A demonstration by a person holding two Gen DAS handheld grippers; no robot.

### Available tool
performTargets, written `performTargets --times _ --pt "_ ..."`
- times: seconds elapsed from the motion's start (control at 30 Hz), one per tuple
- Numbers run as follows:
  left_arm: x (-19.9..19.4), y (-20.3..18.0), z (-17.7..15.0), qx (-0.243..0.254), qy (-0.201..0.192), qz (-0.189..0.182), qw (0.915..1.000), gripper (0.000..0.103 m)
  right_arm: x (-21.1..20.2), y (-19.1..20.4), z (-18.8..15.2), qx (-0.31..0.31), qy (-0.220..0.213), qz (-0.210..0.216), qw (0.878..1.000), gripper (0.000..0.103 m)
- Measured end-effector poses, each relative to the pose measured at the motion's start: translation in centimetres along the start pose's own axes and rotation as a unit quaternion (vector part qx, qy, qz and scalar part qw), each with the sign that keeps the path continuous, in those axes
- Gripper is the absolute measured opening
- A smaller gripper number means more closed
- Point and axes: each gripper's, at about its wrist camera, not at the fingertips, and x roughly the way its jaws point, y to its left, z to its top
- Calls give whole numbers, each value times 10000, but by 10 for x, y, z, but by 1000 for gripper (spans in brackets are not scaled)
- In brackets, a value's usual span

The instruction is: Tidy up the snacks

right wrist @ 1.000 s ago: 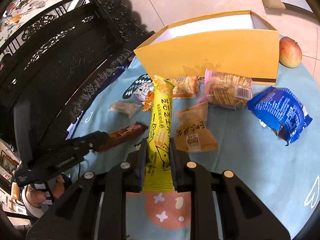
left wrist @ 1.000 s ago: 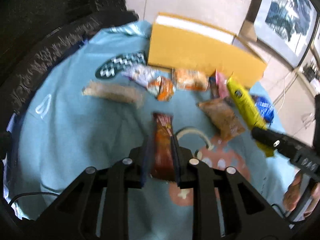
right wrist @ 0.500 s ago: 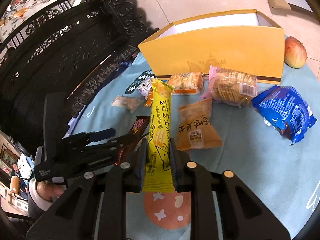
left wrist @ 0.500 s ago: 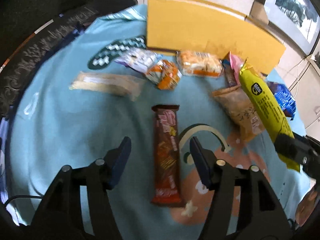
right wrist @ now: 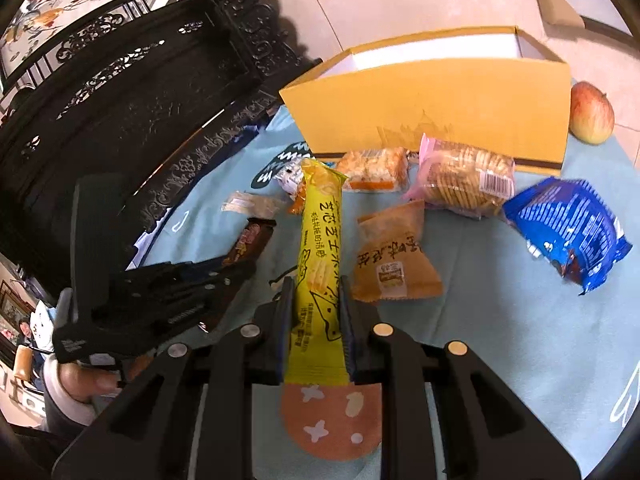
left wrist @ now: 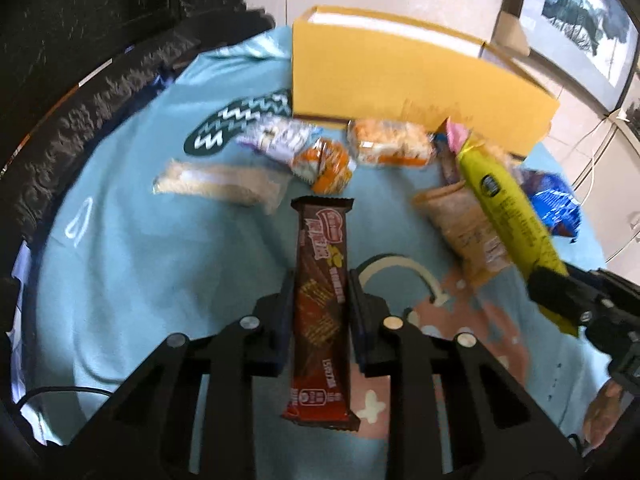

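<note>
My left gripper (left wrist: 320, 292) is shut on a brown chocolate bar (left wrist: 320, 276), which points away along the fingers above the blue cloth. My right gripper (right wrist: 316, 300) is shut on a long yellow snack pack (right wrist: 322, 248) and holds it over the table; the pack also shows in the left wrist view (left wrist: 508, 216). An open yellow cardboard box (right wrist: 436, 116) stands at the back of the table. The left gripper and its bar (right wrist: 248, 240) show at the left of the right wrist view.
On the blue cloth (right wrist: 520, 320) lie a tan pastry pack (right wrist: 392, 256), a pink-ended cracker pack (right wrist: 464, 176), a blue bag (right wrist: 572, 232), an orange biscuit pack (right wrist: 374, 168) and small wrapped snacks (left wrist: 280, 140). An apple (right wrist: 592, 114) sits right of the box. A dark carved chair (right wrist: 140, 100) stands left.
Half a second ago my left gripper was open with the chocolate bar lying between its fingers; it has now closed on the bar. My right gripper still holds the yellow pack.
</note>
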Motion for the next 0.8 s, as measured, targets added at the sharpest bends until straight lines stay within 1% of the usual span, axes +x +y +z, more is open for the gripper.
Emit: performTargets --times 0.23,0.3,0.47,0.53,0.6,0.7,0.8 --pt "-22 -7 10 82 -192 -125 9997 24 -7 5 6 -49 -98 -166 9998 21" --pt "-28 -10 18 122 -269 -144 9995 24 -10 6 11 -83 -133 -239 9996 21" --pt "-42 -17 45 99 -512 -261 9983 24 -26 5 34 -112 -410 -391 9983 21" --pt "-46 -24 62 184 -658 -305 9972 24 -31 7 48 -164 -521 -509 9972 21" --pt "-46 -30 87 225 -827 -228 9961 24 -34 7 63 -230 -632 -643 9957 21" --pt "-41 -35 124 110 -818 -232 9963 24 -40 -2 92 -222 -872 -820 9926 21" --pt "-38 -44 150 149 -911 -220 9955 24 -41 -14 112 -164 -1016 -937 9903 21"
